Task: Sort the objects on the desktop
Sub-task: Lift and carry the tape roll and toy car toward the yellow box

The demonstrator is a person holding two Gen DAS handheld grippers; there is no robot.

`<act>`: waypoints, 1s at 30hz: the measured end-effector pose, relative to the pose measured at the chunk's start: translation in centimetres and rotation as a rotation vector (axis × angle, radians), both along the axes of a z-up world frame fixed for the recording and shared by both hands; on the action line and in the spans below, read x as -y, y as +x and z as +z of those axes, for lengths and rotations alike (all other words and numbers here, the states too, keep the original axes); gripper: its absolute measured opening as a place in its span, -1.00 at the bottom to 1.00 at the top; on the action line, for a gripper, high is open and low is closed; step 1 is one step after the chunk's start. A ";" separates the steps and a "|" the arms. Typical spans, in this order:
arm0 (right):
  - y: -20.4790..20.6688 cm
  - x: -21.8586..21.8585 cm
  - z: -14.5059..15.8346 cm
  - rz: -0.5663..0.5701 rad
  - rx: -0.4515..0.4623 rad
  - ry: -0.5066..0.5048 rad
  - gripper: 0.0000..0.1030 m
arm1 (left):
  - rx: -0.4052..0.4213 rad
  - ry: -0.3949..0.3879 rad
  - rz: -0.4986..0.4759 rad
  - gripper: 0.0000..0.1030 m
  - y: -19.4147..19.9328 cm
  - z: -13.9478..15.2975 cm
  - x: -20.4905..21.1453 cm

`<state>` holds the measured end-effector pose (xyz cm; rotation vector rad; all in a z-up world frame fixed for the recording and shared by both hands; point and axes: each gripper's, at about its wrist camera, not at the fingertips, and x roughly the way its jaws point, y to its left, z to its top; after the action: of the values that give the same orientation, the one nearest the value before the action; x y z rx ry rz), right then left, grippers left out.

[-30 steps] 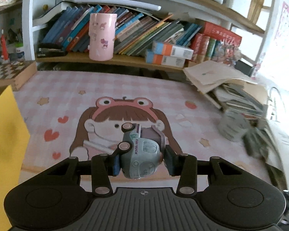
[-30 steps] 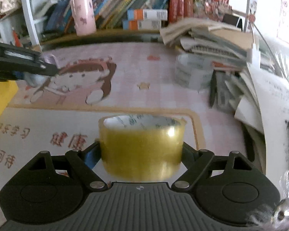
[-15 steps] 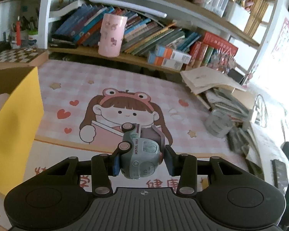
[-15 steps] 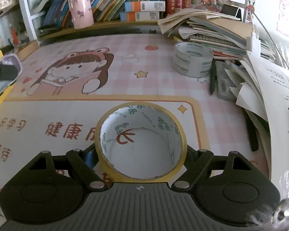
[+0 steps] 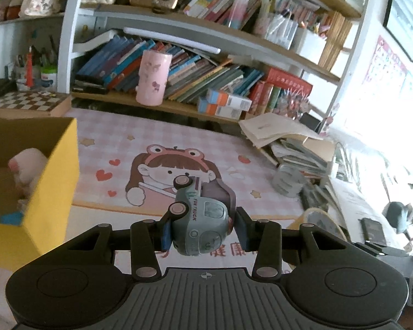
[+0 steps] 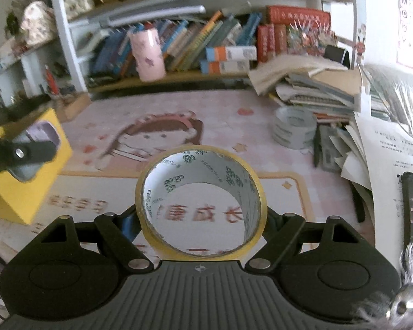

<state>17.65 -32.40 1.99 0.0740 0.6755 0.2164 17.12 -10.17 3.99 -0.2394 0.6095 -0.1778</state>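
**Both tongs loaded, yellow box is the reference**

I have the left tongs (image 5: 203, 229) clamped on the toy truck (image 5: 199, 220), pads on its two flanks, cab facing me, wheels (image 5: 178, 208) sticking out to the left. It hangs in the air to the right of the yellow box (image 5: 52, 181) and above the pink cartoon mat (image 5: 162, 143) on the surface. The truck looks like light hard plastic, smooth and rounded, so I judge it could twist or slip in the pads; the flat flanks are the place to hold, not the wheels or the domed roof.

My right tongs (image 6: 201, 220) grip the roll of yellow tape (image 6: 201, 200) across its outer rim, hole facing the camera, also lifted clear of the mat and well right of the box (image 6: 22, 192). The roll should be light and stiff enough not to crush, but its outer wrap looks slick; squeezing across the full width as now seems safest.

The box is open-topped, with a pink soft thing (image 5: 27, 165) already inside. A grey tape roll (image 6: 294, 126) sits far right of the box, beside the paper pile (image 6: 311, 82).

Likely next: carry both over the box rim.
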 end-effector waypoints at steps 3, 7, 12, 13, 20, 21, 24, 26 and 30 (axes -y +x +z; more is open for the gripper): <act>-1.4 -1.7 1.2 0.008 0.021 0.019 0.56 | 0.013 -0.008 -0.006 -0.17 -1.6 0.5 -1.5; -3.4 -4.3 2.4 0.025 0.053 0.018 0.56 | 0.021 -0.020 -0.004 -0.17 -3.7 0.9 -3.7; -5.8 -7.5 2.8 0.029 0.062 0.003 0.56 | 0.012 -0.028 -0.019 -0.17 -6.4 0.4 -6.4; -6.2 -8.0 2.8 0.028 0.064 0.000 0.56 | 0.010 -0.030 -0.020 -0.17 -6.8 0.4 -6.9; -9.9 -12.2 3.0 0.047 0.063 -0.033 0.56 | 0.029 -0.009 -0.006 -0.17 -10.6 0.3 -10.9; -10.3 -12.7 3.0 0.050 0.057 -0.034 0.56 | 0.027 -0.012 0.003 -0.17 -11.2 0.2 -11.5; -11.8 -14.7 2.7 0.065 0.040 -0.037 0.56 | 0.012 -0.026 0.023 -0.17 -13.0 -0.4 -13.2; -12.7 -15.8 2.4 0.081 0.023 -0.041 0.56 | -0.001 -0.030 0.033 -0.17 -14.0 -0.7 -14.1; -14.5 -18.0 1.4 0.116 -0.014 -0.060 0.56 | -0.028 -0.039 0.061 -0.17 -15.9 -1.3 -16.2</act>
<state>3.19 -14.41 3.38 -0.0212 0.7004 0.3067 1.18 6.07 2.68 -0.2979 0.6262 -0.1275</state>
